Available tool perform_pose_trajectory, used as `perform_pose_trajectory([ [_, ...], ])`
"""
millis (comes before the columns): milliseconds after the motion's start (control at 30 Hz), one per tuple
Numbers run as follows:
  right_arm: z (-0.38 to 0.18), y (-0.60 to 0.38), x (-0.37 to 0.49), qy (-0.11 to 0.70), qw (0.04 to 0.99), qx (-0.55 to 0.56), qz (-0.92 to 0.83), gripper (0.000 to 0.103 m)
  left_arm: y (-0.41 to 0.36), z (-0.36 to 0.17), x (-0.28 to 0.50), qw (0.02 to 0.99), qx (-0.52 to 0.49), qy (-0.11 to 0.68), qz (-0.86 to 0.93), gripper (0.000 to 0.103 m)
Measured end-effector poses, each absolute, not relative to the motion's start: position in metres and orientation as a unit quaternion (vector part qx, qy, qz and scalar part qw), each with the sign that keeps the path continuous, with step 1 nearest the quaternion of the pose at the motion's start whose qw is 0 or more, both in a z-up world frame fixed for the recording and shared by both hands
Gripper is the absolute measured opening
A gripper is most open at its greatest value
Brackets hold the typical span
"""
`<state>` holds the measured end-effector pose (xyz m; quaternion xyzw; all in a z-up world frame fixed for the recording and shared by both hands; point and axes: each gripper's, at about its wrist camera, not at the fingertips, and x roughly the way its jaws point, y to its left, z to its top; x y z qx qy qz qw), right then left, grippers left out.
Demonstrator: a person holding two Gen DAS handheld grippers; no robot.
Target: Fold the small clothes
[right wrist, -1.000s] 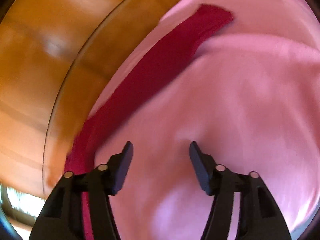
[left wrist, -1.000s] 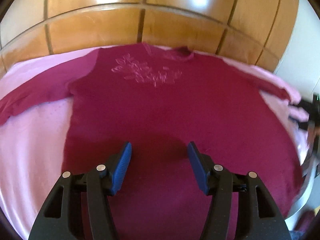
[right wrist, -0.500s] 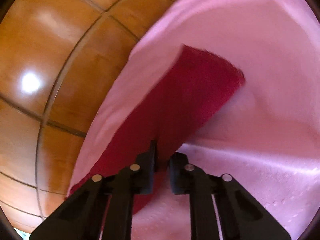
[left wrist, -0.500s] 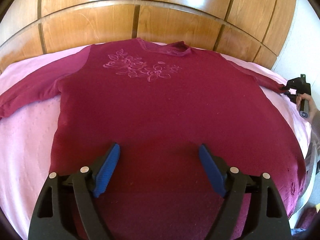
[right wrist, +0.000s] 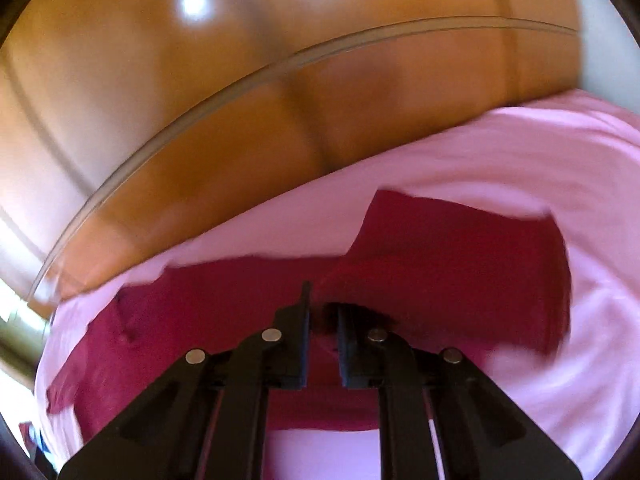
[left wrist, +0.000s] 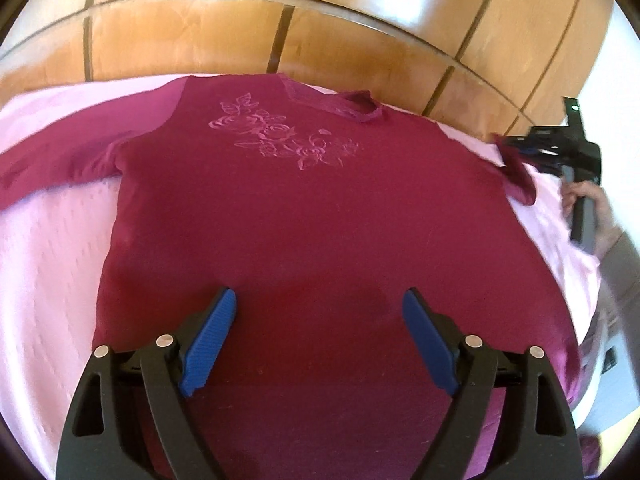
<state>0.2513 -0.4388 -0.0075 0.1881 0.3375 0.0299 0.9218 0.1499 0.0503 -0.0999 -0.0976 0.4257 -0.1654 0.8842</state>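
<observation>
At three o'clock our right gripper (right wrist: 322,316) pinches the sweater (left wrist: 312,216) sleeve (right wrist: 460,272) shut; it may slip free. Our left gripper (left wrist: 320,320) gapes wide, empty.

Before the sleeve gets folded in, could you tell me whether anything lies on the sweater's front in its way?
Nothing visible does: the sweater front lies bare, and the open left tool hangs above its lower part.
</observation>
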Motion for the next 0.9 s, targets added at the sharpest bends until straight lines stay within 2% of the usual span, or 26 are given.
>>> perform_pose_trajectory([
  [267,-0.026,-0.293,0.27,0.381,0.906,0.125,0.134,0.009,0.07,-0.09,0.157,0.874,-0.173,0.421,-0.172,0.083],
  [367,-0.035,-0.257,0.272,0.391,0.9,0.108,0.158,0.011,0.074,-0.086,0.163,0.868,-0.194,0.421,-0.177,0.076],
  [400,-0.038,-0.245,0.27,0.394,0.898,0.102,0.168,0.014,0.076,-0.083,0.166,0.866,-0.204,0.42,-0.18,0.074],
  [433,-0.04,-0.239,0.268,0.394,0.898,0.098,0.173,0.025,0.077,-0.082,0.168,0.865,-0.21,0.418,-0.182,0.071],
  [467,-0.042,-0.232,0.264,0.391,0.897,0.094,0.183,0.043,0.077,-0.08,0.171,0.864,-0.214,0.418,-0.183,0.07],
  [533,-0.042,-0.227,0.252,0.386,0.897,0.09,0.197,0.065,0.076,-0.076,0.175,0.865,-0.217,0.414,-0.182,0.07],
  [600,-0.044,-0.218,0.242,0.379,0.899,0.079,0.205,0.07,0.074,-0.073,0.179,0.868,-0.213,0.411,-0.181,0.07],
  [667,-0.045,-0.219,0.231,0.379,0.896,0.082,0.217,0.081,0.07,-0.07,0.182,0.872,-0.204,0.408,-0.178,0.07],
  [767,-0.049,-0.236,0.206,0.379,0.893,0.093,0.225,0.088,0.059,-0.063,0.189,0.883,-0.172,0.402,-0.172,0.07],
  [900,-0.056,-0.268,0.169,0.376,0.896,0.106,0.21,0.092,0.044,-0.052,0.203,0.891,-0.147,0.39,-0.181,0.07],
])
